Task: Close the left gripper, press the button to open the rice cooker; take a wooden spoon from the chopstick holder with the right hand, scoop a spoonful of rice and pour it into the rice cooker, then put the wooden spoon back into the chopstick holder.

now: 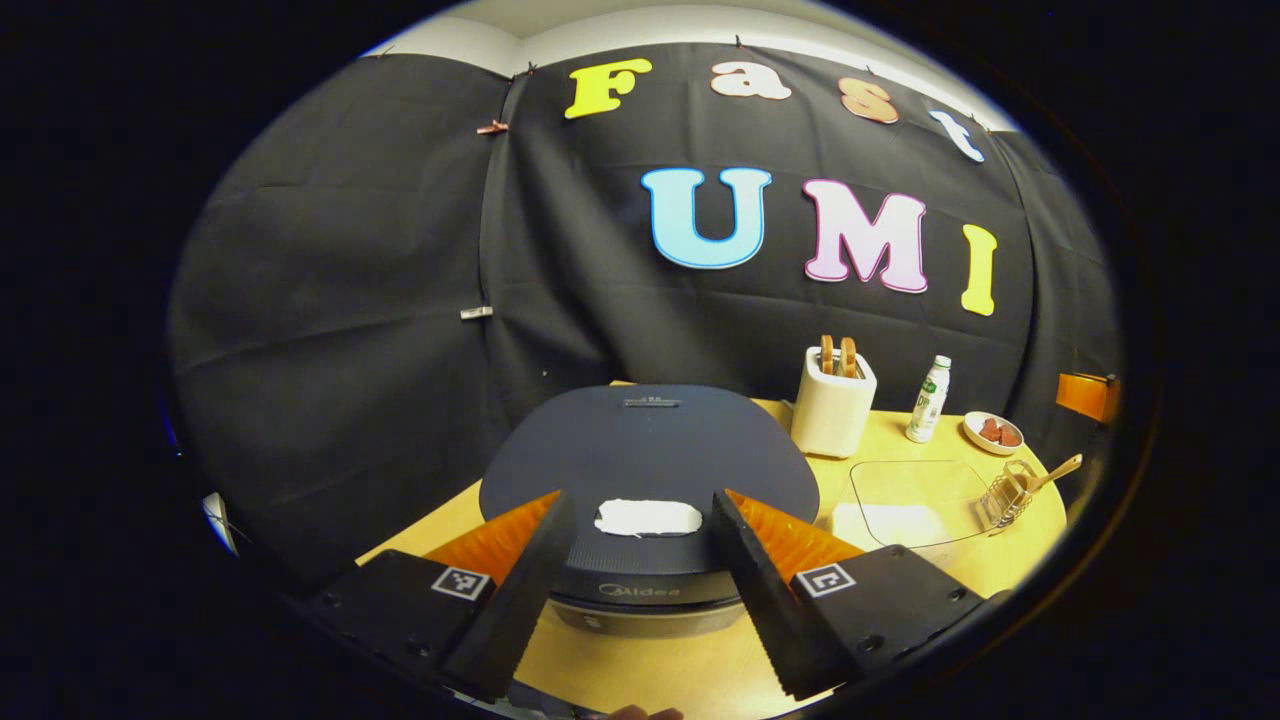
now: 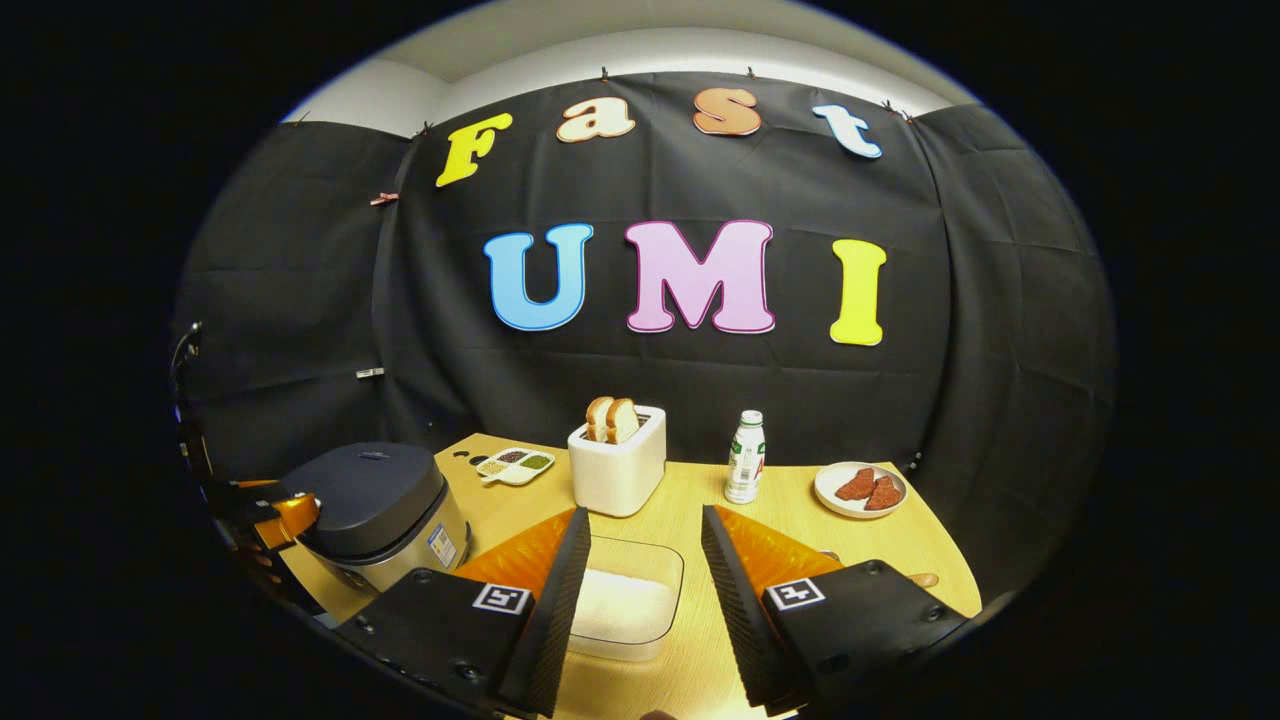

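Both our jaws gape empty; the left gripper (image 1: 640, 590) faces the shut rice cooker (image 1: 648, 470). The right gripper (image 2: 640, 610) frames the rice container (image 2: 625, 600).

Right claw (image 2: 645, 600) gaping over rice container (image 2: 622, 600) — rice cooker (image 2: 375, 510) shut

Place: a recording booth staged as a kitchen corner, not a real home.
Walls: black cloth (image 2: 300, 330) pinned up with clips, a white room wall showing above it.
Bench: a light wooden bench (image 2: 700, 500) set against the cloth.
Kitchen props: a rice cooker (image 2: 375, 510), a white toaster (image 2: 620, 465) with bread slices, a drink bottle (image 2: 745, 457), a plate (image 2: 860, 490) of reddish pieces, a small divided dish of grains (image 2: 515, 464).
Rice: a clear container of rice (image 2: 625, 600).
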A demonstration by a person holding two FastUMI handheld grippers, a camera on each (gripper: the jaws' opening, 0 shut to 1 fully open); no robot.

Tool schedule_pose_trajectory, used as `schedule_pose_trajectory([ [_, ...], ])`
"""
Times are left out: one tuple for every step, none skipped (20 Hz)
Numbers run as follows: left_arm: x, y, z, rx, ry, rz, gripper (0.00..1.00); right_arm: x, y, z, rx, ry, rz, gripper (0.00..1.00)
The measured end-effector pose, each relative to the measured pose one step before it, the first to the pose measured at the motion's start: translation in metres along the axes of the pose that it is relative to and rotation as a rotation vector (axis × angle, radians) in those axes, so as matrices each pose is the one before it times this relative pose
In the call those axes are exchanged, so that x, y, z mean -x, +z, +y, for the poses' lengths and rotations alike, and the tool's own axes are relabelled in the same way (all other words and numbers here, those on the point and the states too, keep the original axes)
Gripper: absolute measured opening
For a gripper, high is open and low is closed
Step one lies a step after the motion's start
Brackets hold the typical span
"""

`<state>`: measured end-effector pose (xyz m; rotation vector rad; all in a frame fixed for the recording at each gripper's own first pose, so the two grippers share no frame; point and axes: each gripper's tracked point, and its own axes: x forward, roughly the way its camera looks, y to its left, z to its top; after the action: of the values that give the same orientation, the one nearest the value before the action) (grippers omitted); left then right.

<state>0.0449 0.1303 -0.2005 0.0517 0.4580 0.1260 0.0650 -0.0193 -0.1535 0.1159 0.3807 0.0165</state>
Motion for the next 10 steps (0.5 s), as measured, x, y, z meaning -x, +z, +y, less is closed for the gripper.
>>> schedule_pose_trajectory([
  [0.00101,-0.00320,0.00033,-0.00263,-0.00613,-0.00115,0.95,0.00070,-0.00123,-0.00009,0.00025,-0.00118,0.00211,0.71],
  [-0.00010,0.00089,0.00041,-0.00811,-0.00803,-0.02499,0.96,-0.00026,-0.00088,0.00066,-0.00302,-0.00016,0.00270,0.71],
  [-0.00128,-0.00440,-0.00132,-0.00404,-0.00327,-0.00002,0.96,-0.00029,-0.00160,0.00029,-0.00265,-0.00017,0.00356,0.71],
  [0.00048,0.00169,0.00083,0.00187,-0.00370,-0.01231,0.96,0.00001,-0.00213,0.00029,0.00009,-0.00027,0.00483,0.71],
  [-0.00054,-0.00109,-0.00013,0.00058,-0.00243,0.00122,0.96,0.00079,-0.00099,0.00104,0.00072,0.00045,0.00276,0.71],
  [0.00154,-0.00018,-0.00040,-0.00396,-0.00311,-0.00788,0.96,0.00024,-0.00037,0.00134,0.00010,0.00156,0.00176,0.71],
  [0.00033,0.00001,-0.00047,-0.00815,-0.00199,-0.00597,0.96,0.00005,-0.00038,0.00127,0.00020,0.00191,0.00071,0.71],
  [0.00010,-0.00029,0.00012,-0.00313,-0.00257,-0.00755,0.96,0.00002,0.00020,0.00213,0.00094,0.00287,0.00045,0.71],
  [-0.00047,-0.00002,-0.00054,-0.00002,-0.00937,-0.00459,0.96,0.00018,-0.00004,0.00158,0.00050,0.00231,0.00047,0.71],
  [-0.00059,-0.00879,-0.00111,0.00963,-0.01203,0.02042,0.96,0.00001,0.00091,0.00198,0.00003,0.00298,-0.00145,0.71],
])
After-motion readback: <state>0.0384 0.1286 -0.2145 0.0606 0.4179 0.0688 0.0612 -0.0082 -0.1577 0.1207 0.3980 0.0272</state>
